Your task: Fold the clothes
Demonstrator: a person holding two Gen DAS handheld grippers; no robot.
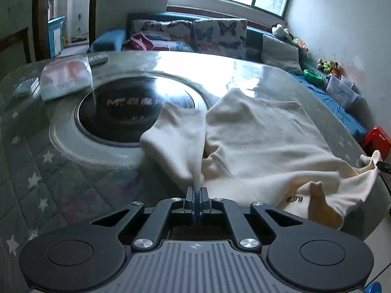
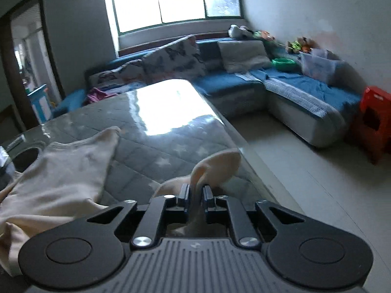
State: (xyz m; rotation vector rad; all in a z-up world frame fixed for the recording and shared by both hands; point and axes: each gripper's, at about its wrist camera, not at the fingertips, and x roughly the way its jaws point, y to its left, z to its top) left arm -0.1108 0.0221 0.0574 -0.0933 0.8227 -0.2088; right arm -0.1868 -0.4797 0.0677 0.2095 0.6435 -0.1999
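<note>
A cream garment (image 1: 256, 136) lies crumpled across the grey star-patterned table (image 1: 36, 161). My left gripper (image 1: 197, 190) is shut on a pinched fold of it, and a sleeve-like flap rises from the jaws toward the round black hob (image 1: 132, 107). In the right wrist view the garment (image 2: 61, 171) spreads to the left, and one corner of it (image 2: 220, 163) stands up near the table's right edge. My right gripper (image 2: 196, 189) has that corner between its jaws, which stand slightly apart, with the pads not clearly pressing on it.
A tissue pack (image 1: 66, 78) and a remote (image 1: 97, 58) lie at the table's far left. A blue corner sofa (image 2: 293, 85) with cushions wraps around behind. A red stool (image 2: 374, 122) stands on the floor to the right, and the table edge (image 2: 244, 156) drops off close by.
</note>
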